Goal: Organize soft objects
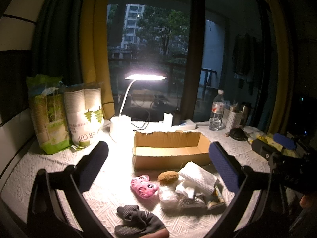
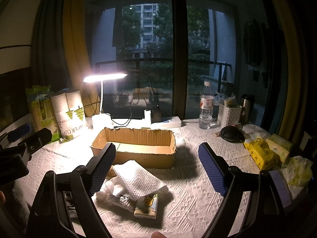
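An open cardboard box (image 1: 170,148) stands on the white cloth, empty; it also shows in the right wrist view (image 2: 138,146). In front of it lie a pink plush toy (image 1: 144,185), a brown fuzzy ball (image 1: 168,177), a white folded towel (image 1: 198,176), crumpled white wrap (image 1: 168,195), a small tissue pack (image 2: 146,205) and dark grey socks (image 1: 136,221). The towel (image 2: 136,180) lies by my right gripper's left finger. My left gripper (image 1: 158,162) is open and empty above the pile. My right gripper (image 2: 157,166) is open and empty.
A lit desk lamp (image 1: 144,77), paper cup sleeves (image 1: 83,115) and a green bag (image 1: 47,115) stand at the back left. A water bottle (image 2: 206,107), white basket (image 2: 229,115), black pouch (image 2: 230,132) and yellow tissue packs (image 2: 261,154) are at the right.
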Action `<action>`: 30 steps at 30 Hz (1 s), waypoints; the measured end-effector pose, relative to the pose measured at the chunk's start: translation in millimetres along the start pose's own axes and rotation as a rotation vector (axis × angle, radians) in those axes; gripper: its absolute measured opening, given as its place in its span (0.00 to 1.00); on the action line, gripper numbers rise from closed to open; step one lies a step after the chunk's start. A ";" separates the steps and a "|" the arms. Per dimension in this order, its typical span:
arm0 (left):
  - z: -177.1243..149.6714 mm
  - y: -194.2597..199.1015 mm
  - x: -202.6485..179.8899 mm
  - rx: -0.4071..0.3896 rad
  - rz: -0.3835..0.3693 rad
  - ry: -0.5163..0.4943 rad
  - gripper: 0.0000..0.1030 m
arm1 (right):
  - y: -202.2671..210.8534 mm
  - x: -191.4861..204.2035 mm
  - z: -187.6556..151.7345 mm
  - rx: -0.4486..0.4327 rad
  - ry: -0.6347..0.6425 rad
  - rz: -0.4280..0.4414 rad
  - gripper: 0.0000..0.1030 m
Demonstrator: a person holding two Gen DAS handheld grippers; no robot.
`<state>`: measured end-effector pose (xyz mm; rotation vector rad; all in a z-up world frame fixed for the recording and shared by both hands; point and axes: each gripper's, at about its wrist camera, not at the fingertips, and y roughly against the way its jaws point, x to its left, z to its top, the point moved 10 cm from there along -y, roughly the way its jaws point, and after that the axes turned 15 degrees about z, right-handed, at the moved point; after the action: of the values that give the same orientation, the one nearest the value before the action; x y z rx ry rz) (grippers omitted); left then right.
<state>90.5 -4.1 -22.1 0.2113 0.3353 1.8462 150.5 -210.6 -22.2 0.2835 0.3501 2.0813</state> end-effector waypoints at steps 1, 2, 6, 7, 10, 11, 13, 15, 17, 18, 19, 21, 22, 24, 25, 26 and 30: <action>-1.3 0.6 -1.0 0.003 0.001 0.000 0.99 | 0.0 -0.1 -0.6 0.003 -0.001 0.001 0.86; -2.8 1.2 -1.9 0.008 0.002 0.001 0.99 | 0.3 -0.1 -1.7 0.006 -0.001 0.002 0.86; -13.6 -5.1 -4.0 0.036 0.007 -0.005 0.99 | -3.7 0.0 -11.8 0.030 -0.006 0.006 0.86; -18.2 -9.7 -1.9 0.045 0.010 -0.004 0.99 | -5.4 0.3 -15.2 0.039 -0.006 0.007 0.86; -32.3 -16.8 1.1 0.085 0.018 -0.008 0.99 | -13.9 3.8 -29.4 0.083 0.003 0.014 0.86; -37.3 -19.3 2.9 0.096 0.022 -0.011 0.99 | -17.6 5.1 -34.2 0.099 0.004 0.019 0.86; -50.4 -25.8 6.3 0.127 0.028 -0.019 0.99 | -24.8 7.2 -43.0 0.126 0.005 0.022 0.86; -65.5 -31.9 8.2 0.166 0.036 -0.030 0.99 | -30.0 7.6 -49.7 0.146 0.004 0.023 0.85; -78.2 -39.3 12.7 0.200 0.039 -0.036 0.99 | -34.3 6.6 -56.6 0.162 -0.001 0.022 0.86; -85.4 -42.3 13.6 0.217 0.040 -0.043 0.99 | -36.2 5.6 -59.7 0.170 -0.004 0.023 0.86; -92.6 -45.6 15.2 0.231 0.040 -0.048 0.99 | -38.6 5.7 -64.0 0.180 -0.007 0.023 0.86; -105.4 -51.9 17.3 0.262 0.044 -0.060 0.99 | -42.1 3.8 -69.5 0.195 -0.012 0.024 0.86; -112.2 -55.3 18.1 0.279 0.044 -0.065 0.99 | -44.7 3.9 -73.1 0.205 -0.015 0.025 0.86; -125.8 -61.9 18.7 0.313 0.045 -0.075 0.99 | -49.0 2.8 -77.8 0.219 -0.017 0.028 0.86; -131.0 -64.1 19.0 0.329 0.046 -0.081 0.99 | -51.1 2.0 -80.3 0.225 -0.018 0.029 0.86; -137.9 -67.2 18.4 0.347 0.044 -0.087 0.99 | -52.7 1.7 -81.5 0.232 -0.019 0.030 0.86; -153.5 -76.9 17.1 0.392 0.049 -0.105 0.99 | -61.1 -2.2 -89.6 0.255 -0.030 0.031 0.86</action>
<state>107.0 14.4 -192.8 0.5879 0.6215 1.7957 169.9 -194.6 -127.6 0.4741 0.5975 2.0602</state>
